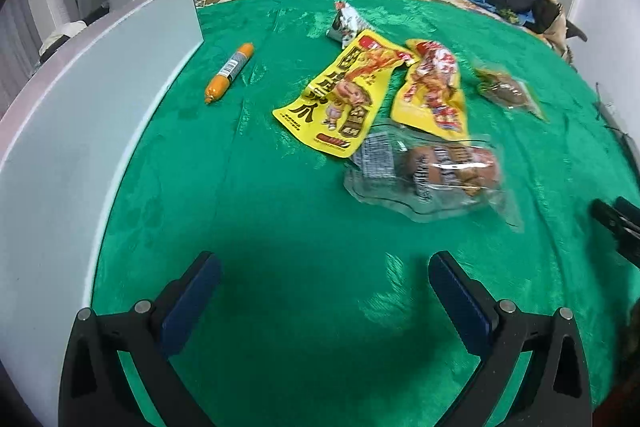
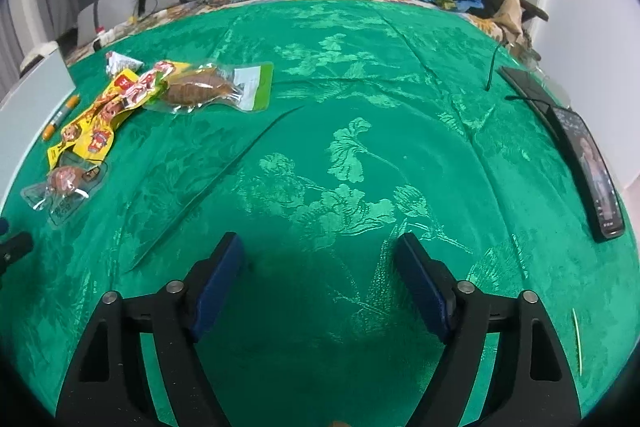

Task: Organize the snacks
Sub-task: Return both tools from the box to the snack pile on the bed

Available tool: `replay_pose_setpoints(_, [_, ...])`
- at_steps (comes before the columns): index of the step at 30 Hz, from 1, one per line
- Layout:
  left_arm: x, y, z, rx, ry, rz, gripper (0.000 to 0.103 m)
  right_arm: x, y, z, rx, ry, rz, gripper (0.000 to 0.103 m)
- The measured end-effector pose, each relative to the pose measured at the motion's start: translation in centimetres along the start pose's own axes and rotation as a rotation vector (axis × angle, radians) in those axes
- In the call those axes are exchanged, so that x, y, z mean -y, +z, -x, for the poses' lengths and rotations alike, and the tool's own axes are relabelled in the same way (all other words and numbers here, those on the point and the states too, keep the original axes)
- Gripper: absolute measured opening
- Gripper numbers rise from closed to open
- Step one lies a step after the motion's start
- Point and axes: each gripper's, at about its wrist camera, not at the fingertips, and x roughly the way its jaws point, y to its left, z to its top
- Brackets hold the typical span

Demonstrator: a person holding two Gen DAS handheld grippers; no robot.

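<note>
**Snacks still loose, sorting barely begun**

Both our tools, left tool [image 1: 324, 291] and right tool [image 2: 320, 275], gape wide and empty over the green cloth [image 2: 360, 107]. Yellow snack packets [image 1: 336, 99], clear pouches [image 1: 432, 171] and sausage stick [image 1: 230, 71] lie scattered beside the white box [image 1: 80, 131].

Left claw [image 1: 324, 301] spread wide and empty, right claw [image 2: 320, 283] likewise

Both wrist views look low and forward over the green cloth [image 1: 280, 227]; the snack packets [image 2: 120, 99], mid-frame left, lie far-left right.
</note>
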Motion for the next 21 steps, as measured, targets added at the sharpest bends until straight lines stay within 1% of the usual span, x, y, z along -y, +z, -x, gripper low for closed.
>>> replay_pose_setpoints(1, [-0.12, -0.18, -0.41, 0.002, -0.004, 0.003, 0.103, -0.13, -0.1, 0.1, -0.001, -0.001, 0.002, 0.083])
replay_pose_setpoints(2, [-0.13, -0.4, -0.34, 0.034, -0.004, 0.002, 0.103, -0.3, -0.39, 0.27, 0.0, 0.001, 0.002, 0.083])
replay_pose_setpoints(3, [-0.23, -0.66, -0.33, 0.047, -0.004, 0.006, 0.103, -0.29, -0.36, 0.25, -0.001, 0.002, 0.001, 0.084])
replay_pose_setpoints(5, [-0.22, -0.72, -0.29, 0.055, 0.0, 0.007, 0.103, -0.31, -0.44, 0.29, 0.0, 0.0, 0.002, 0.084])
replay_pose_setpoints(21, [-0.32, -0.56, -0.34, 0.057, 0.001, 0.01, 0.103, 0.01, -0.65, 0.35, -0.001, -0.002, -0.001, 0.086])
